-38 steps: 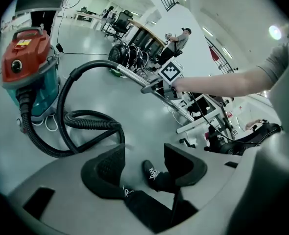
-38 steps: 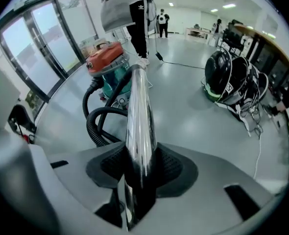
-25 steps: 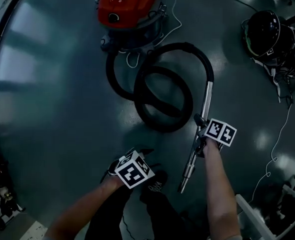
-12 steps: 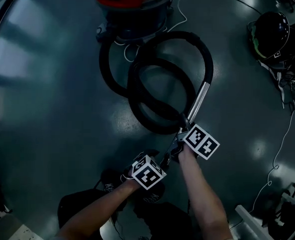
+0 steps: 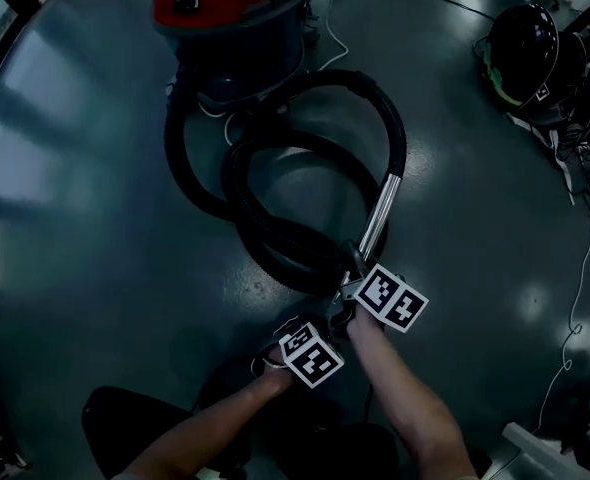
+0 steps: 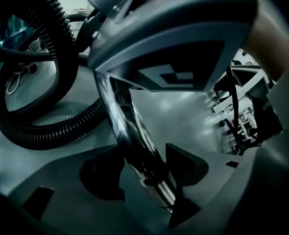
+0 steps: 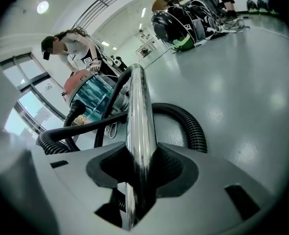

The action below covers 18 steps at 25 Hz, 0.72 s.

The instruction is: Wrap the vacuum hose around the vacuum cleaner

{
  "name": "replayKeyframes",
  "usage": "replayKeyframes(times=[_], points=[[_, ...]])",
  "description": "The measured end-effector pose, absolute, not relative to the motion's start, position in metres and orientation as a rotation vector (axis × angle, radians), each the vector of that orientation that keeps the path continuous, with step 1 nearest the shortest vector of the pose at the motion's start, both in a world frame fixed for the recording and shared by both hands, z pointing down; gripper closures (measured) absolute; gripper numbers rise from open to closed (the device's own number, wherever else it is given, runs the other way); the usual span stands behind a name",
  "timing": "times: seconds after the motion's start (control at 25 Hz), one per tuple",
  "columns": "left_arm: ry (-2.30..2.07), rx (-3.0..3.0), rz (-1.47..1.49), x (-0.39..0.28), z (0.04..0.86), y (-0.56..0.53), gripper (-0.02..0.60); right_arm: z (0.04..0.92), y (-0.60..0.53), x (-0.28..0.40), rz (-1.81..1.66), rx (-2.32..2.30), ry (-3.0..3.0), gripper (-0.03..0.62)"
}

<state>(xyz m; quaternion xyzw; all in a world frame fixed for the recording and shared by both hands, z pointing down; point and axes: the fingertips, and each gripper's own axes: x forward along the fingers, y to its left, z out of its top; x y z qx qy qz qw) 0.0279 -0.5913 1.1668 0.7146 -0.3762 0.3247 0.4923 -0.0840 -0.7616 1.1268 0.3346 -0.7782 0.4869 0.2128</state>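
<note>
Since a second ago both of my grippers have dropped lower and drawn together. The left gripper (image 5: 337,320), which was well clear of the metal tube (image 5: 380,208), now sits at the tube's lower end, just beside the right gripper (image 5: 361,270). The tube has also swung in closer to the coils of the hose (image 5: 399,143).

In the left gripper view the left gripper (image 6: 144,173) has just been opening its jaws. They stand wide apart with the tube (image 6: 130,126) running between them, not clamped. In the right gripper view the right gripper (image 7: 139,168) is clamped on the tube (image 7: 137,106), a pad pressed against each side.

The vacuum cleaner (image 5: 230,13), with its red top, stands toward the far edge of the floor (image 5: 95,218). The black ribbed hose lies in loose loops on the floor between the cleaner and my grippers, not wound around the body. One arc rises to meet the tube's upper end.

A black helmet (image 5: 525,53) sits near the far right corner, and a thin white cable (image 5: 565,298) trails along the right edge. A person (image 7: 81,48) stands behind the cleaner (image 7: 88,97).
</note>
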Motion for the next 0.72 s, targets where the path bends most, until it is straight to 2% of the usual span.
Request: replayKeyframes(times=[0.24,0.72], points=[[-0.923,1.726,0.818,0.009,1.195,-0.588,0.325,1.155,-0.763,-0.087,1.245,0.780,-2.171,0.434],[-0.944,1.721,0.783,-0.016,1.204,-0.592,0.341,1.165,-0.777,-0.070,0.922,0.610,-2.162,0.356]])
